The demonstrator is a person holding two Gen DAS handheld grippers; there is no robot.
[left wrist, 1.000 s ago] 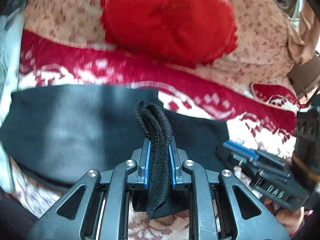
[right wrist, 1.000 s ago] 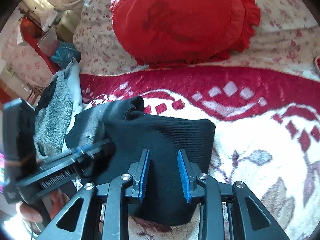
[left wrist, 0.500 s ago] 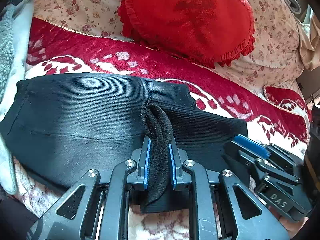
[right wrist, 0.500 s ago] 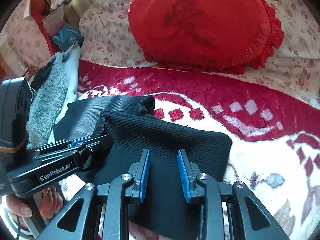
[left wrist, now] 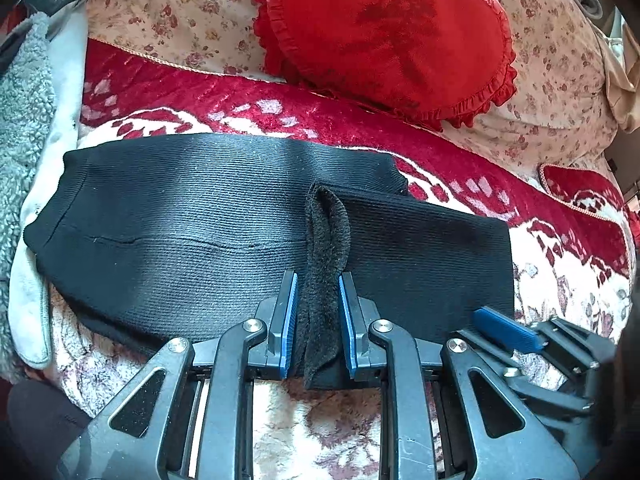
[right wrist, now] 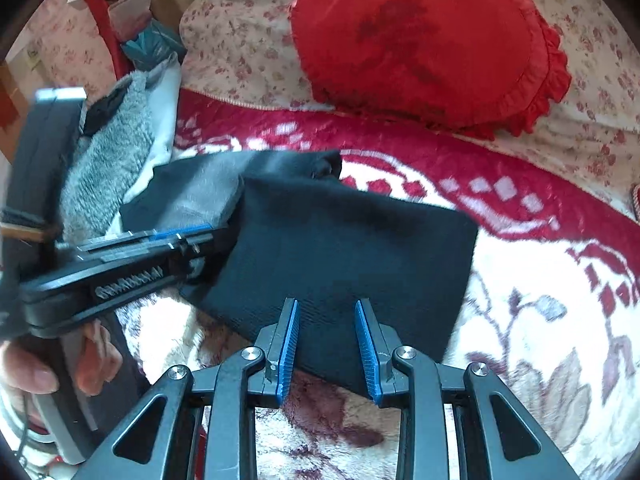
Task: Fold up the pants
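Black ribbed pants (left wrist: 192, 216) lie folded across a red and white blanket (left wrist: 256, 96). My left gripper (left wrist: 319, 292) stands with its blue pads on either side of a raised fold of the pants' fleecy edge (left wrist: 326, 248), with small gaps at the pads. In the right wrist view the pants (right wrist: 352, 240) lie as a dark folded slab. My right gripper (right wrist: 326, 320) is open and empty, hovering over the slab's near edge. The left gripper shows at the left of that view (right wrist: 172, 240), the right one at the lower right of the left view (left wrist: 508, 328).
A red heart-shaped frilled cushion (left wrist: 392, 36) rests on a floral cover (left wrist: 180, 12) behind the pants. A grey fleece garment with white lining (left wrist: 28, 128) lies at the left. A hand (right wrist: 36, 364) holds the left gripper's handle. Clutter stands at the far left (right wrist: 136, 24).
The left gripper's pads have eased apart around the fleecy fold, which was pinched tight before. The fold has lowered toward the blanket. The right gripper stays open over the slab.
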